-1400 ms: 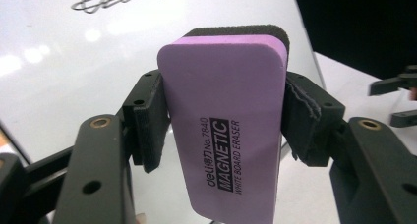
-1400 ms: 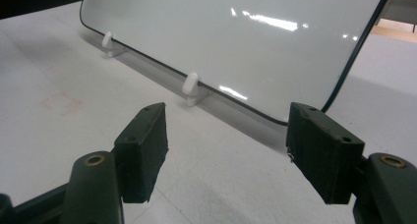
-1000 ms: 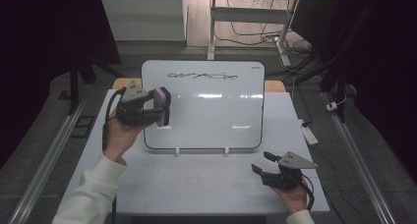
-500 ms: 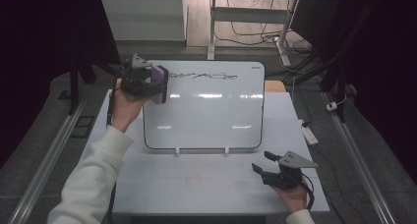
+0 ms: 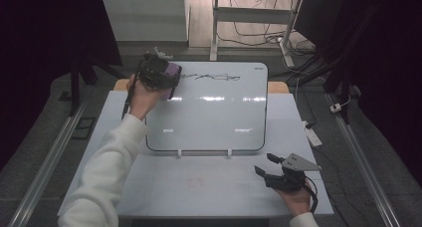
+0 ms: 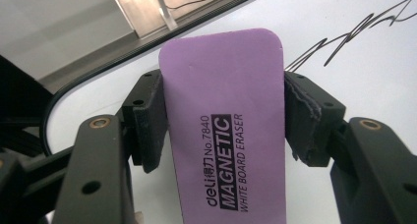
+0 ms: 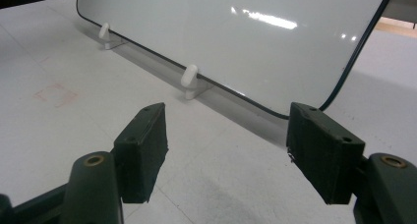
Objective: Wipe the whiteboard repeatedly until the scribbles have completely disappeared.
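Observation:
A whiteboard (image 5: 209, 112) leans on two white clips at the middle of the table, with a black scribble (image 5: 211, 77) along its top edge. My left gripper (image 5: 166, 80) is up at the board's top left corner, shut on a purple magnetic whiteboard eraser (image 6: 226, 130), just left of the scribble (image 6: 354, 37). Both pads press the eraser's long sides. My right gripper (image 5: 263, 165) rests low at the table's front right, open, with nothing between its jaws. In its own view the right gripper (image 7: 226, 150) faces the board's lower edge (image 7: 246, 94).
The pale table (image 5: 199, 182) carries a faint red square mark (image 5: 195, 181) in front of the board. A white clip (image 7: 189, 79) holds the board's bottom edge. Metal rails run along both sides of the table, and cables lie on the floor behind.
My left hand has carried the eraser up and to the right, from the board's left edge to its top left corner beside the scribble. The right gripper has stayed put.

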Action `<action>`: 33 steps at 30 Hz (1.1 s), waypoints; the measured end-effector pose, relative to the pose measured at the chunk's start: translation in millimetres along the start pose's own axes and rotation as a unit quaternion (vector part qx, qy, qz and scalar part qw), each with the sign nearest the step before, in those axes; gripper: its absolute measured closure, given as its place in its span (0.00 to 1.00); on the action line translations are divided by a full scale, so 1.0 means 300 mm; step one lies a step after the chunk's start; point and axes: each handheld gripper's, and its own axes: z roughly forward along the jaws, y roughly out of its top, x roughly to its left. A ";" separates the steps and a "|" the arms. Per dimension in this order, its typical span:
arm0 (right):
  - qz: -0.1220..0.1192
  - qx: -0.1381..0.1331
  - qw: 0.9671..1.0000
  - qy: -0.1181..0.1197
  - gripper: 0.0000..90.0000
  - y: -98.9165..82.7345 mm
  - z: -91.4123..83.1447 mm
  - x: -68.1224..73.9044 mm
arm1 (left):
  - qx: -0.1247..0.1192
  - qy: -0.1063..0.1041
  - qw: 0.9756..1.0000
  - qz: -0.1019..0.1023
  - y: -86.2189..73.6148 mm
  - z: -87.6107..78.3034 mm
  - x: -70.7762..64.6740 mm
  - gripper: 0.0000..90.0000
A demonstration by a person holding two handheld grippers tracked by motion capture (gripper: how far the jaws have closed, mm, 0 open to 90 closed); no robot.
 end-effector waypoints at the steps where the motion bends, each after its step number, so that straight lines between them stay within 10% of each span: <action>1: 0.000 -0.001 1.000 0.000 0.35 0.000 -0.001 0.001 | -0.001 0.002 1.000 0.003 0.001 0.003 -0.004 0.43; 20: -0.006 -0.005 1.000 0.003 0.35 0.003 0.001 0.008 | -0.022 -0.042 0.998 0.035 0.031 0.052 -0.133 0.44; 33: -0.006 -0.007 1.000 -0.003 0.35 0.004 -0.006 0.006 | -0.018 0.017 1.000 -0.009 -0.008 -0.006 0.028 0.44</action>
